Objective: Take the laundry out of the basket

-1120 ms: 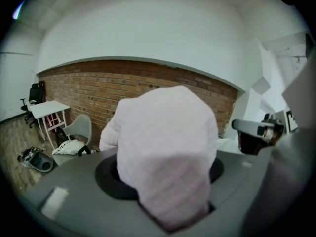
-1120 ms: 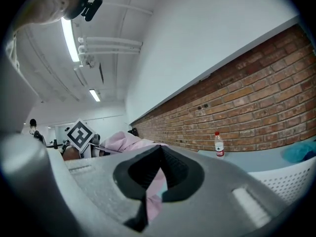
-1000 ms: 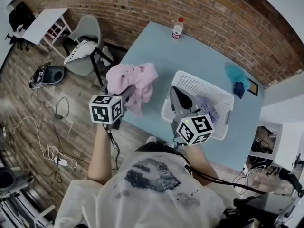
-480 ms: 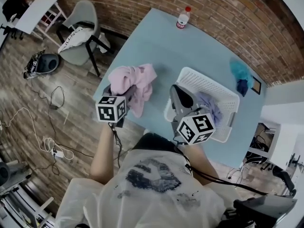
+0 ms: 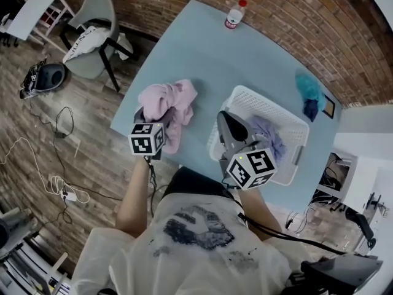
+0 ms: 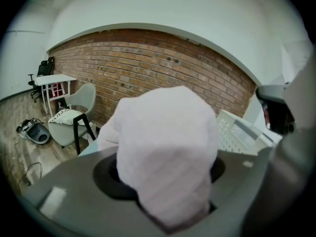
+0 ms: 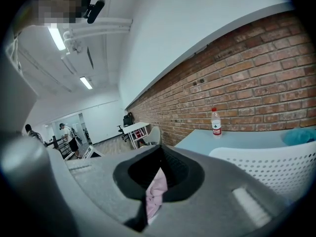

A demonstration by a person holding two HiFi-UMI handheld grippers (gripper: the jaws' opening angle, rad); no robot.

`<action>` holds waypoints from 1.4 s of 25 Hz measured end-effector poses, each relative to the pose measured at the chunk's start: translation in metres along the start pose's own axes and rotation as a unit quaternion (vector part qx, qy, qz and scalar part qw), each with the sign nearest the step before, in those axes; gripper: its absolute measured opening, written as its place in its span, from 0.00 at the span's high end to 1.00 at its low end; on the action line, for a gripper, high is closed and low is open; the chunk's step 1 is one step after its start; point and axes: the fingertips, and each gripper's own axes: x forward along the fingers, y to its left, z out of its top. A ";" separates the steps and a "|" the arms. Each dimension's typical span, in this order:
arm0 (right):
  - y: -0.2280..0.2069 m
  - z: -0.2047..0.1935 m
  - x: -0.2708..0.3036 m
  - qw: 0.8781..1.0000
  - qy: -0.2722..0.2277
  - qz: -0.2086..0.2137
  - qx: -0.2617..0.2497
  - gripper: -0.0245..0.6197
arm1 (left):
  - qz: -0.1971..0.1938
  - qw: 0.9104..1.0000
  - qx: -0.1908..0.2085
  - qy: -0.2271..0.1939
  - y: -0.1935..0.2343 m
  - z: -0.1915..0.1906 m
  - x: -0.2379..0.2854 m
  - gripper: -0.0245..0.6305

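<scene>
A pink garment (image 5: pixel 167 102) is bunched near the left edge of the blue table (image 5: pixel 209 60). My left gripper (image 5: pixel 147 117) is shut on its near end. In the left gripper view the pink garment (image 6: pixel 168 137) fills the space between the jaws of that gripper (image 6: pixel 165 181), which have just eased open slightly. The white laundry basket (image 5: pixel 282 118) holds a lavender garment (image 5: pixel 269 135). Over the basket's near-left rim hangs my right gripper (image 5: pixel 228 123), shut and empty. A sliver of pink shows through the slit of the right gripper (image 7: pixel 155 181), beside the basket (image 7: pixel 266 167).
A teal cloth (image 5: pixel 306 86) and a dark blue one (image 5: pixel 311 109) lie beyond the basket. A water bottle (image 5: pixel 233 15) stands at the table's far edge. Left of the table are a grey chair (image 5: pixel 92 23) and cables on the wooden floor. A brick wall runs behind.
The left gripper has sunk with the pink garment, which now rests lower at the table's left edge. The right gripper has dropped a little toward the basket rim.
</scene>
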 end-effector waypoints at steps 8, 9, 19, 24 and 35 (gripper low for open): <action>-0.012 -0.006 0.001 1.000 0.008 -0.014 0.005 0.96 | 0.004 1.000 0.020 0.017 -0.007 -0.019 0.033 0.47; -0.015 -0.006 0.000 1.000 0.008 -0.016 0.007 0.96 | 0.006 1.000 0.021 0.018 -0.008 -0.019 0.035 0.47; -0.022 -0.004 -0.010 1.000 -0.002 -0.024 0.013 0.96 | -0.001 0.999 0.025 0.023 -0.019 -0.016 0.030 0.43; -0.023 -0.001 -0.022 0.999 -0.011 -0.027 0.013 0.96 | -0.007 0.999 0.029 0.013 -0.027 -0.008 0.021 0.43; -0.039 0.020 -0.076 0.997 -0.054 -0.050 0.015 0.96 | -0.027 0.998 0.061 -0.021 -0.080 0.036 -0.012 0.43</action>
